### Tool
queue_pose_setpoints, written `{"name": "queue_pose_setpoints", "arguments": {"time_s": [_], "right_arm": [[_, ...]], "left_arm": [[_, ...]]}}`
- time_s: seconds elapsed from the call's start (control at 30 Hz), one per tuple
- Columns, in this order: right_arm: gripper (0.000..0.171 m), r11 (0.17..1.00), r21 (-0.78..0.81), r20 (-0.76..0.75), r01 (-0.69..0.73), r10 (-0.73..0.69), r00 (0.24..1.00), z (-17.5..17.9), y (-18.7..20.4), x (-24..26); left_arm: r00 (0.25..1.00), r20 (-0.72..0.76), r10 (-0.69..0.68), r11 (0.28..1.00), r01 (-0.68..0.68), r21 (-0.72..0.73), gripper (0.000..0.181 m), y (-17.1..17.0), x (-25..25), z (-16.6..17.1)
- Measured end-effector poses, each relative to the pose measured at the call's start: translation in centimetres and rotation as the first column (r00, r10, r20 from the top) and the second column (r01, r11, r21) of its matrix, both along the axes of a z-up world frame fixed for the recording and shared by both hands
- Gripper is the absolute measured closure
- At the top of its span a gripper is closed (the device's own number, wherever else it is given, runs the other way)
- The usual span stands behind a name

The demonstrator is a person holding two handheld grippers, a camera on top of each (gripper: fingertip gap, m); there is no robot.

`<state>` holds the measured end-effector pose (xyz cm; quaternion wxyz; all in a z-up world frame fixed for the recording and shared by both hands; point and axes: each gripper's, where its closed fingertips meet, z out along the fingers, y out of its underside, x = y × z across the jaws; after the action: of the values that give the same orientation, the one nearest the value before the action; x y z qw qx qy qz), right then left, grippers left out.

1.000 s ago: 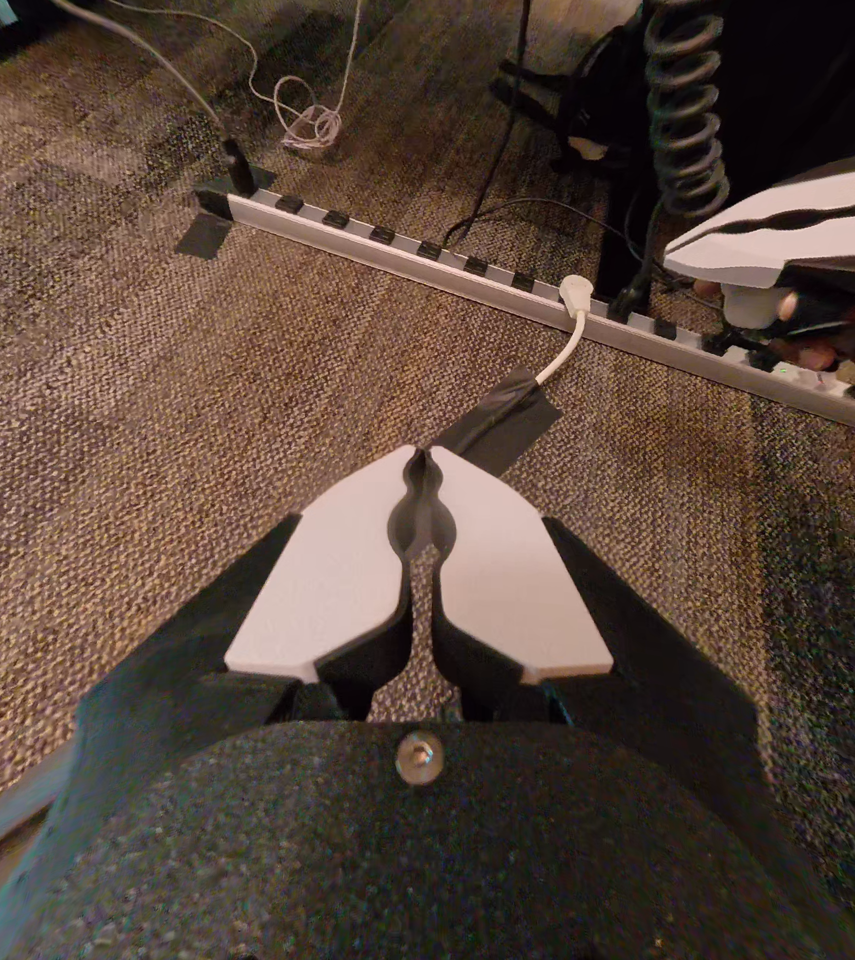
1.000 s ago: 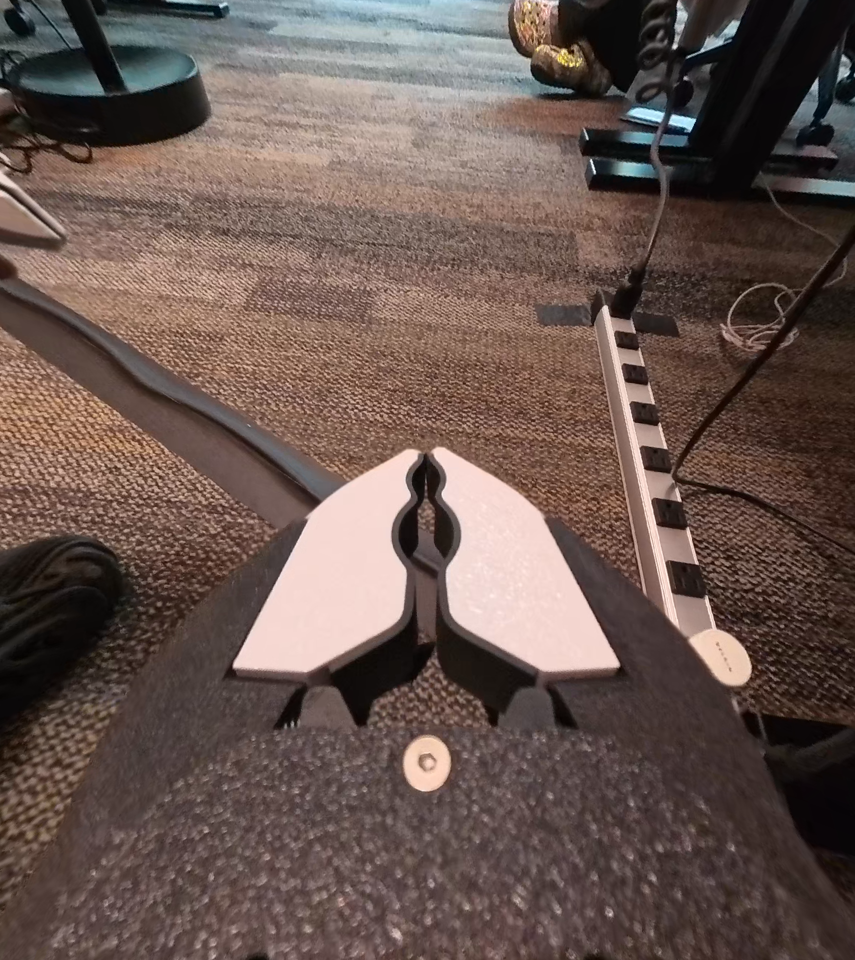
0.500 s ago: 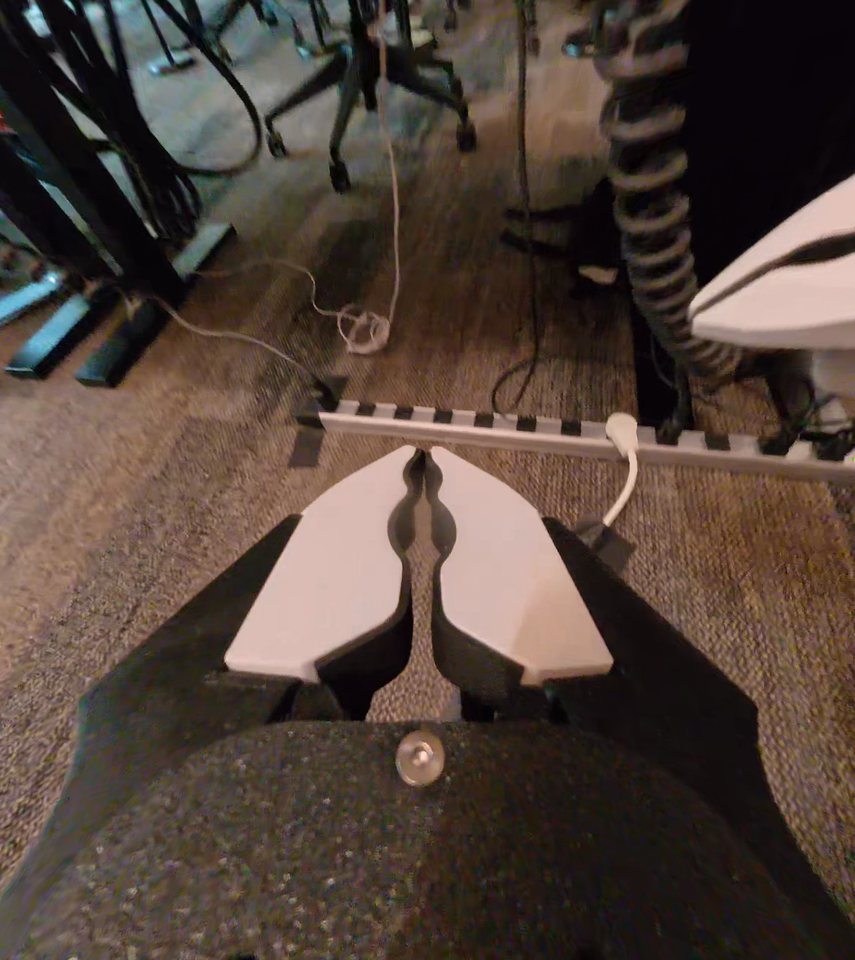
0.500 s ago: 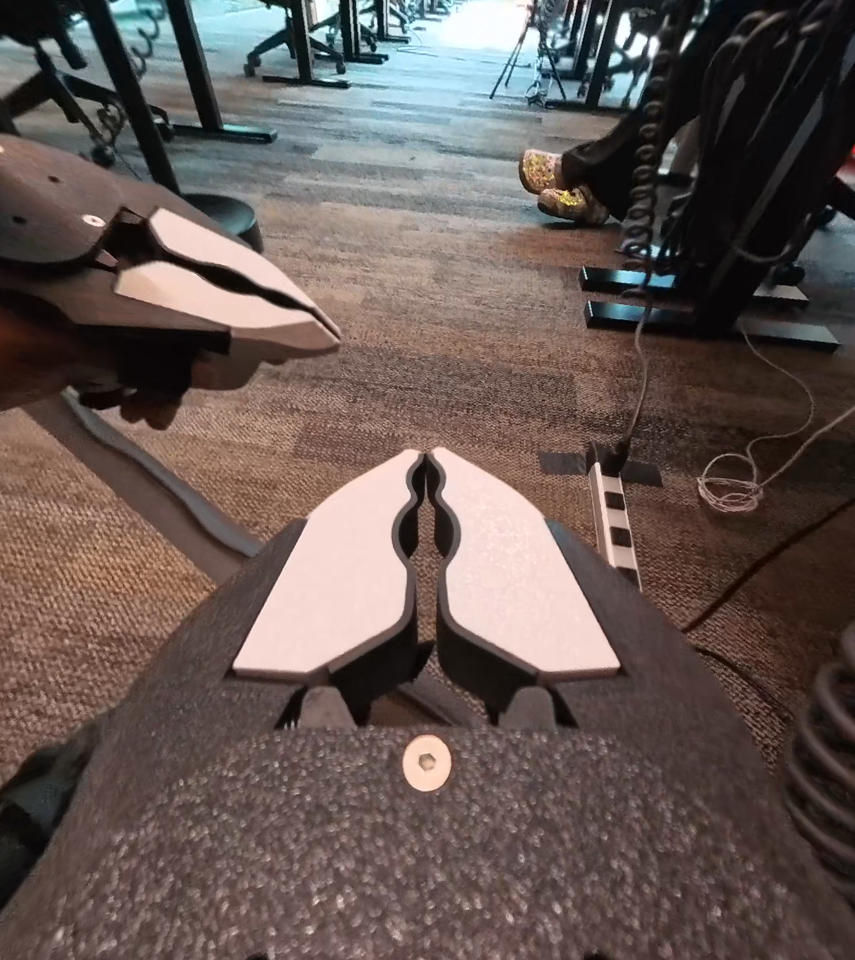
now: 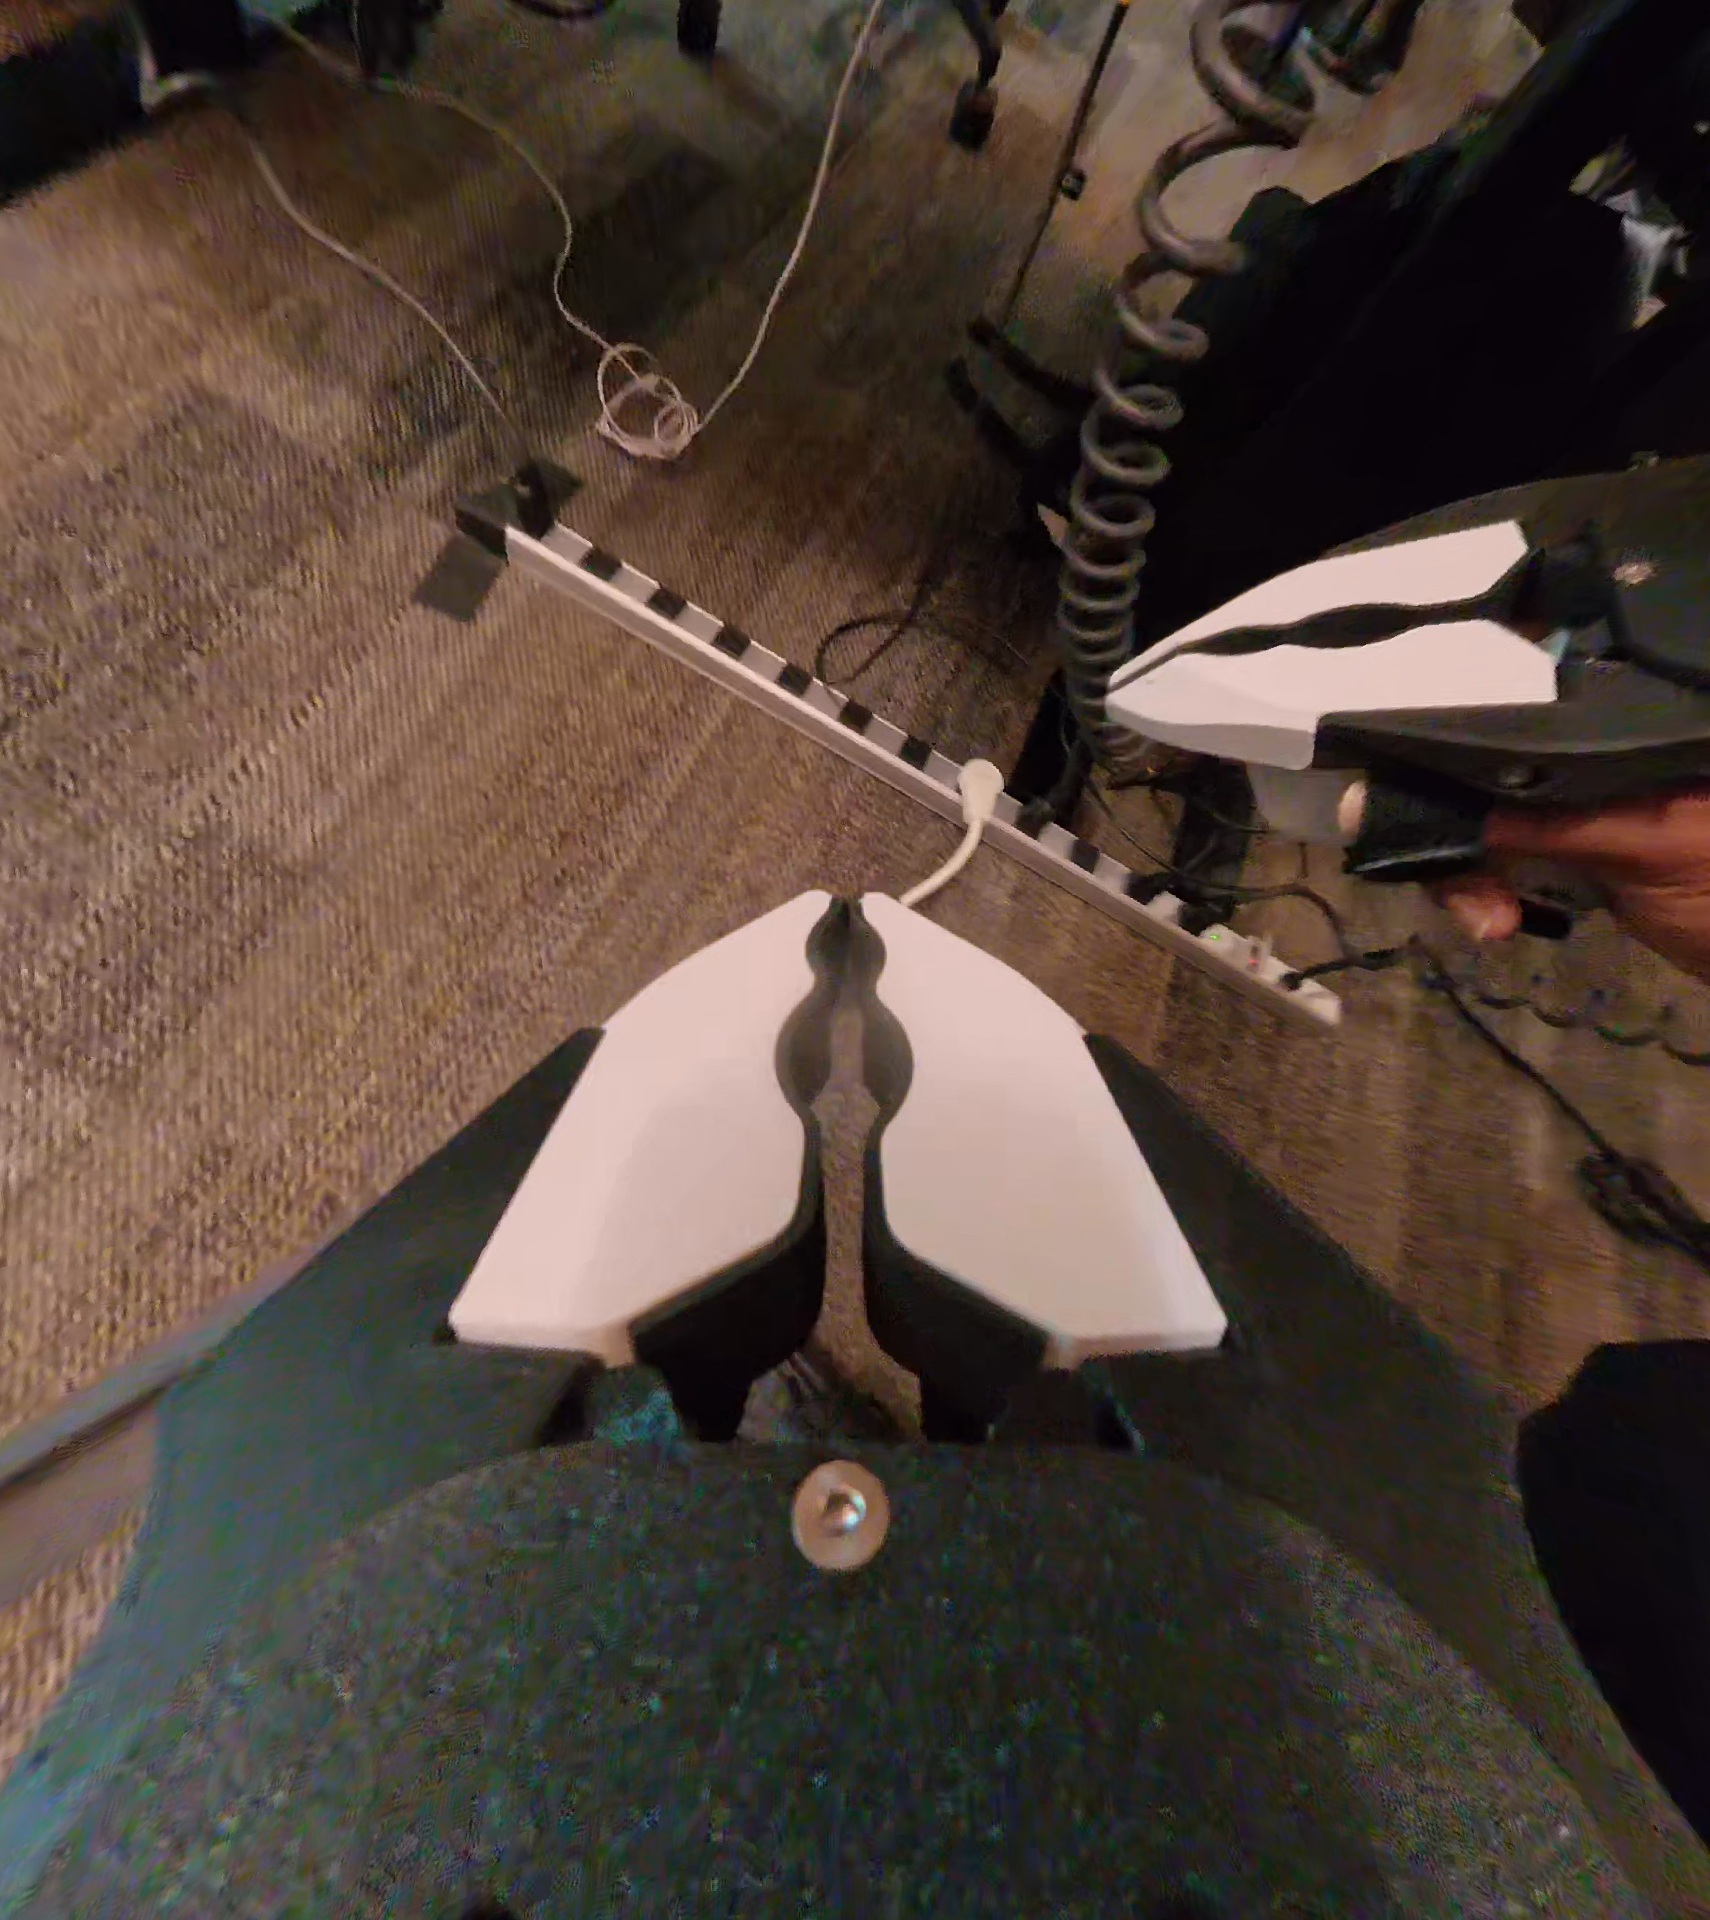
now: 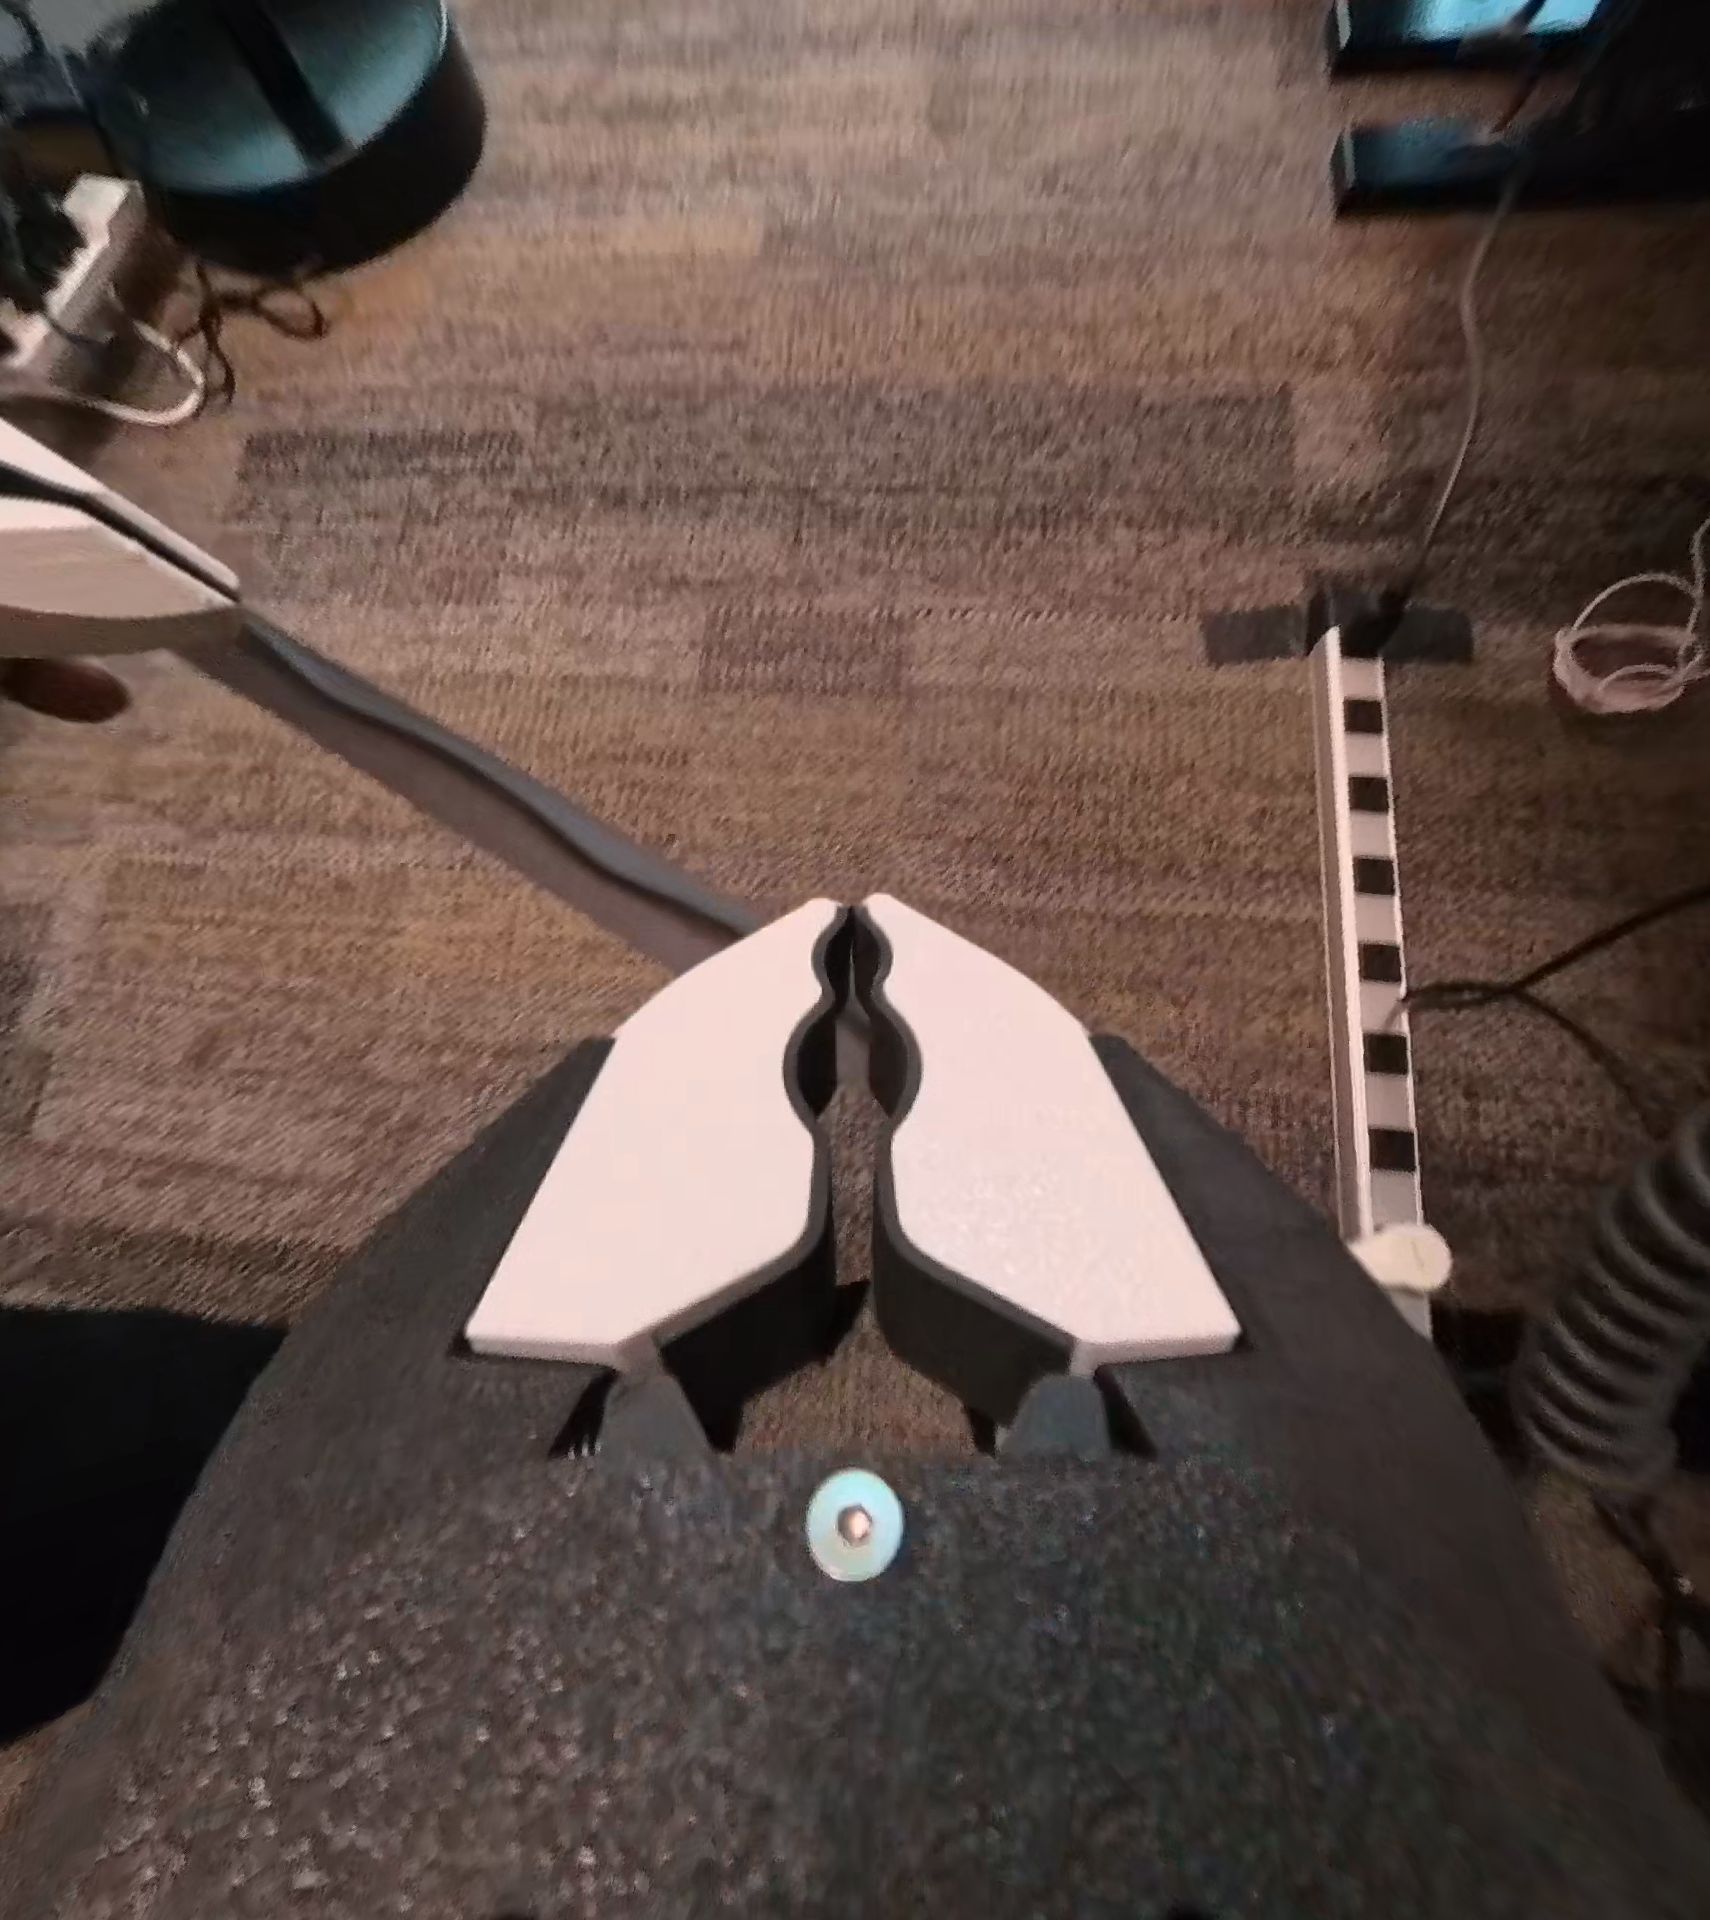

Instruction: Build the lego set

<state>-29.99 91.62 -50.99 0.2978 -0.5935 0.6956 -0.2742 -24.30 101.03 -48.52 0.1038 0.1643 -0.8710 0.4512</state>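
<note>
Both views had tipped back down to carpet point(image 6: 934, 520). Left claw point(image 5: 846, 914) and right claw point(image 6: 851, 914) were pressed together, empty. No lego visible, probably out of frame; power strip point(image 5: 778, 675) lay ahead. Building not begun.

Below you lies brown patterned carpet point(image 5: 207, 831), and a long white power strip point(image 5: 830, 717) runs slantwise across it with its far end under black tape point(image 5: 461, 582) and a white plug point(image 5: 979, 777) seated partway along. Just past that far end you see a loose coil of thin white cable point(image 5: 645, 410), and a black coiled cord point(image 5: 1116, 499) hangs down near the strip. On your other side, a grey floor cable cover point(image 6: 477, 769) crosses the carpet, with a round black base point(image 6: 290, 125) standing beyond it.
</note>
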Motion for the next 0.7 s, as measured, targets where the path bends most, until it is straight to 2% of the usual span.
{"name": "queue_pose_setpoints", "arguments": {"time_s": [0.13, 0.3, 0.5, 0.7], "right_arm": [[0.171, 0.999, 0.044, -0.058, -0.032, 0.034, 0.998, 6.5, 3.2, -1.2], [0.171, 0.995, 0.093, -0.055, -0.037, 0.042, 0.998, 15.7, 5.8, -1.7], [0.171, 0.996, 0.087, -0.082, 0.007, 0.000, 0.997, 22.5, 6.9, -3.4], [0.171, 0.999, 0.025, -0.027, 0.043, -0.043, 0.999, 32.9, 6.5, -4.9]], "left_arm": [[1.000, -0.027, -0.015, 1.000, 0.016, 0.021, 0.181, 0.6, -2.0, 7.6], [0.995, -0.068, -0.072, 0.997, 0.071, -0.023, 0.181, -1.8, -2.6, 17.1], [0.999, -0.047, -0.016, 0.999, 0.018, 0.038, 0.181, -3.1, -1.0, 22.6], [0.999, -0.005, -0.046, 0.994, 0.046, 0.103, 0.181, -3.4, -1.9, 29.4]]}}
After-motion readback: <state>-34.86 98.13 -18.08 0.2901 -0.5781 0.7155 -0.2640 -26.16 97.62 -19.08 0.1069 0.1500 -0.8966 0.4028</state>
